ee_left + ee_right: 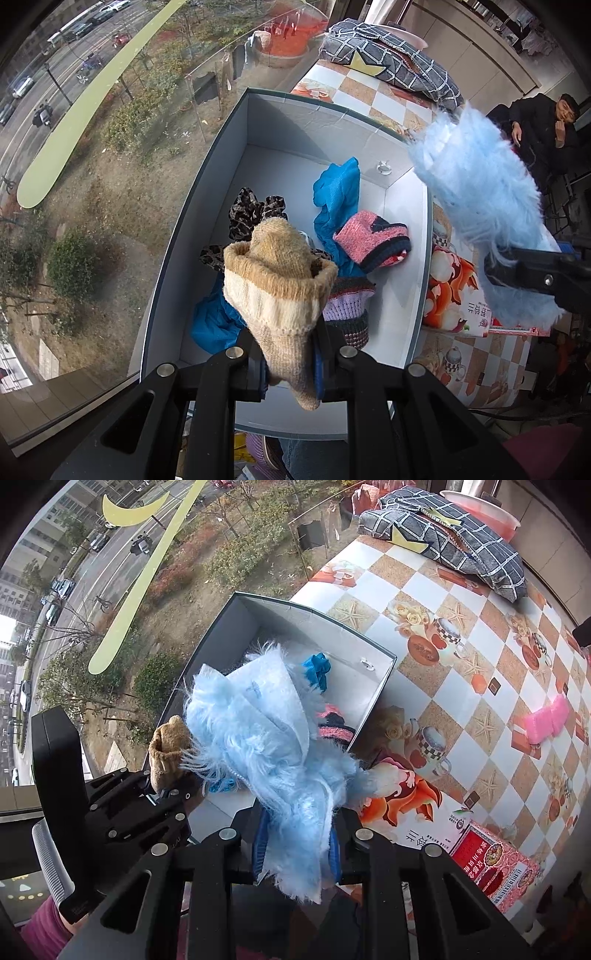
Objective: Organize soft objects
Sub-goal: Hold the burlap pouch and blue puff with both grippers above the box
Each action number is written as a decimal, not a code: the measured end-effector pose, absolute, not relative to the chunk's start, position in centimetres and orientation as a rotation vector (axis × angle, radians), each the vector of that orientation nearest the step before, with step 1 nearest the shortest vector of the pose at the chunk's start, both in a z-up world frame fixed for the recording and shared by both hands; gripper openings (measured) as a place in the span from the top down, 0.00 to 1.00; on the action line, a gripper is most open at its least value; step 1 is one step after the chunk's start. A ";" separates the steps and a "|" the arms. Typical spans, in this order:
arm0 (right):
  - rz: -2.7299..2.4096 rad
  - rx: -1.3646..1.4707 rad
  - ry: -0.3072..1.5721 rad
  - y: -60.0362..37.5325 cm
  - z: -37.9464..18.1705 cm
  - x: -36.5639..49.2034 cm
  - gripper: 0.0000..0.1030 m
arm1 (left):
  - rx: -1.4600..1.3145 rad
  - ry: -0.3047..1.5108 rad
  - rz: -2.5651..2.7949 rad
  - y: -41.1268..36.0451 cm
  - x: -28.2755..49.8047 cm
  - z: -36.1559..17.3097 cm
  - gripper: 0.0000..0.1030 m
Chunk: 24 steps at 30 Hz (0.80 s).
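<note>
My left gripper (291, 373) is shut on a tan knitted sock (277, 288) and holds it above the open grey box (280, 122). The box holds blue cloths (338, 192), a leopard-print cloth (247, 212), a pink knitted piece (369, 236) and a purple knitted piece (347, 306). My right gripper (295, 849) is shut on a fluffy light-blue cloth (266, 738) and holds it over the box's near right side (373, 698). The blue fluffy cloth also shows at the right in the left wrist view (484, 184). The left gripper with the sock shows in the right wrist view (166, 753).
The box stands at the table's left edge against a window. A checked grey pillow (454, 539) lies at the far end of the checkered tablecloth (480, 657). A pink item (546, 720) and a red carton (495, 867) are at the right. A person (546, 129) sits beyond the table.
</note>
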State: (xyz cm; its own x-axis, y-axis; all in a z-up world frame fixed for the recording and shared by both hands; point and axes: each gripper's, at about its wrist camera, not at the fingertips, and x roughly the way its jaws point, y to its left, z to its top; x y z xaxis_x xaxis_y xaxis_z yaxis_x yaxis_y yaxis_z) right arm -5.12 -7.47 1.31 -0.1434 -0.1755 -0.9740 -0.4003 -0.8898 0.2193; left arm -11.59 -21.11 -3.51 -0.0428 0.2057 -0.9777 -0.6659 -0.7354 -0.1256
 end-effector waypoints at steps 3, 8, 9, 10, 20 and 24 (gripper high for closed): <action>2.166 -1.946 0.661 -7.5 1.3 -5.1 0.74 | -1.630 0.493 1.842 -21.1 -11.7 -3.5 0.82; 2.165 -1.953 0.642 -7.5 1.0 -6.0 0.74 | -1.617 0.522 1.842 -20.7 -12.0 -3.7 0.82; 2.164 -1.958 0.638 -7.5 0.9 -6.2 0.74 | -1.615 0.528 1.842 -20.6 -12.0 -3.8 0.82; 2.165 -1.962 0.631 -7.6 0.9 -6.4 0.74 | -1.615 0.531 1.840 -20.5 -12.0 -3.8 0.82; 2.155 -1.991 0.594 -7.8 0.1 -8.0 0.74 | -1.619 0.560 1.837 -19.9 -12.5 -4.6 0.82; 2.139 -1.995 0.591 -7.6 -0.4 -8.7 0.74 | -1.618 0.565 1.840 -19.5 -12.9 -4.8 0.82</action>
State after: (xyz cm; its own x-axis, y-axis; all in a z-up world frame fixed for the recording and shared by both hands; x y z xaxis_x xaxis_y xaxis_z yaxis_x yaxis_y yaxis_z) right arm -8.68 -7.59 -0.40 -0.0993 -0.1511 -0.9835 -0.3754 -0.9097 0.1776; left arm -12.88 -19.46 -4.75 -0.0601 0.1679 -0.9840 -0.6910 -0.7184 -0.0803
